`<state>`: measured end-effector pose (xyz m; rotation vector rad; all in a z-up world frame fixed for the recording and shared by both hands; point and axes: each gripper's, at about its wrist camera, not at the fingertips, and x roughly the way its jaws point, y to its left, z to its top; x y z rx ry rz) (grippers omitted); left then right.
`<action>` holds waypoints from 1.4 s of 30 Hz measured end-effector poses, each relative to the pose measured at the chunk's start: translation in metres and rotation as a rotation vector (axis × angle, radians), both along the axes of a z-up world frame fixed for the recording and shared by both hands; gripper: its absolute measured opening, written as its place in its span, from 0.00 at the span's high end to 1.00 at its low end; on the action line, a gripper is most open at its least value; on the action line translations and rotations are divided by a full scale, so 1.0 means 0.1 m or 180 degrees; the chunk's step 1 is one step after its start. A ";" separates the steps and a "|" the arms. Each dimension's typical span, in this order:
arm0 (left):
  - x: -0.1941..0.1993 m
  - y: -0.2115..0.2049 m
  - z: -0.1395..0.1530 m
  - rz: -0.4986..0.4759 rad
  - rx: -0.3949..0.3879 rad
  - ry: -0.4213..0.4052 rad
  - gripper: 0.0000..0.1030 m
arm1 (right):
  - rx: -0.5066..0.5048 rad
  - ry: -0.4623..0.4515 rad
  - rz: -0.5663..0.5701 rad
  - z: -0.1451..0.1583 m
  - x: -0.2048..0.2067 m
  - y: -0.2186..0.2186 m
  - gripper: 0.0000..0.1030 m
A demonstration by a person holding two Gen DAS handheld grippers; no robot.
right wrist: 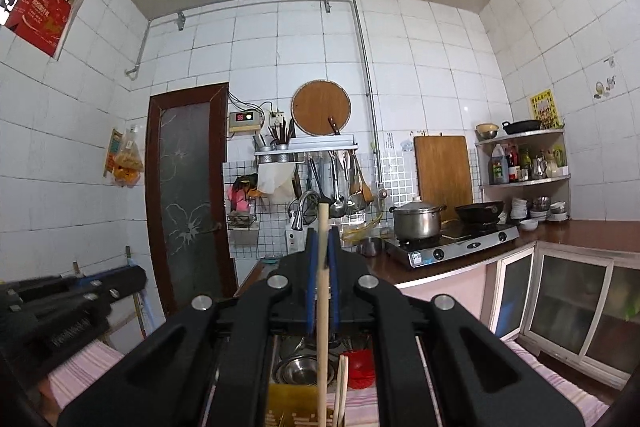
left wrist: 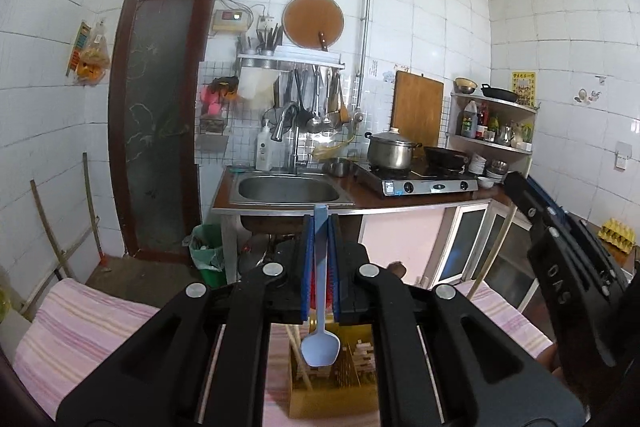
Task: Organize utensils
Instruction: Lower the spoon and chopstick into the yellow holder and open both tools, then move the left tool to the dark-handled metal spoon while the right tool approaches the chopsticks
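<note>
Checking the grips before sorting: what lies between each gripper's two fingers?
Left wrist view: the left gripper pinches a blue spoon, bowl hanging down. Right wrist view: the right gripper pinches a wooden stick, standing upright.

— What kind of room is shown?
— A home kitchen is shown. A sink (left wrist: 289, 189) is set in the worktop (left wrist: 400, 201), a pot (left wrist: 390, 149) is placed on a stove (left wrist: 424, 183), and ladles (left wrist: 320, 107) are hung up.

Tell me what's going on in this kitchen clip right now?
A person holds two handheld grippers over a table with a pink striped cloth. The left gripper is shut on a light blue spoon, bowl end hanging down. The right gripper is shut on a wooden chopstick, above a yellow box.
</note>
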<state>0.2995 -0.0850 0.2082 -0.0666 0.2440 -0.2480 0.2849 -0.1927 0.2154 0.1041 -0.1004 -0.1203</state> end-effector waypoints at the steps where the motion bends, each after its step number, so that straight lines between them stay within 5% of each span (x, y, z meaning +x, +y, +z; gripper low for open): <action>1: 0.11 -0.04 -0.09 0.0003 0.0020 0.0029 0.95 | 0.0015 0.0034 -0.0002 -0.04 0.08 -0.02 0.95; 11: 0.54 -0.06 -0.77 -0.0028 0.0165 0.0506 0.89 | 0.0239 0.0856 0.0150 -0.69 0.58 -0.25 0.93; 12: 0.50 -0.01 -0.76 0.0002 0.0171 0.0548 0.68 | 0.0234 0.0950 0.0163 -0.72 0.58 -0.26 0.91; 14: 0.38 0.09 -0.69 0.0074 0.0132 0.0539 0.32 | 0.0221 0.1072 0.0137 -0.74 0.54 -0.30 0.60; 15: 0.28 0.15 -0.65 0.0130 0.0114 0.0465 0.24 | 0.0223 0.1094 0.0106 -0.73 0.51 -0.32 0.38; 18: -0.06 0.32 -0.47 0.0271 0.0165 0.0242 0.07 | 0.0176 0.1113 0.0003 -0.70 0.30 -0.38 0.34; 21: -0.35 0.47 -0.39 0.0367 0.0199 0.0206 0.05 | 0.0131 0.1141 -0.0101 -0.68 0.05 -0.43 0.22; 25: -0.63 0.64 -0.46 0.0466 0.0274 0.0355 0.05 | 0.0150 0.1226 -0.0196 -0.75 -0.28 -0.44 0.17; 33: -1.09 0.98 -1.13 0.0677 0.0380 0.0865 0.05 | 0.0123 0.1563 -0.0165 -1.15 -0.65 -0.25 0.15; 42: -1.37 1.30 -1.74 0.0842 0.0176 0.1484 0.05 | 0.0069 0.1897 0.0029 -1.65 -0.96 0.05 0.11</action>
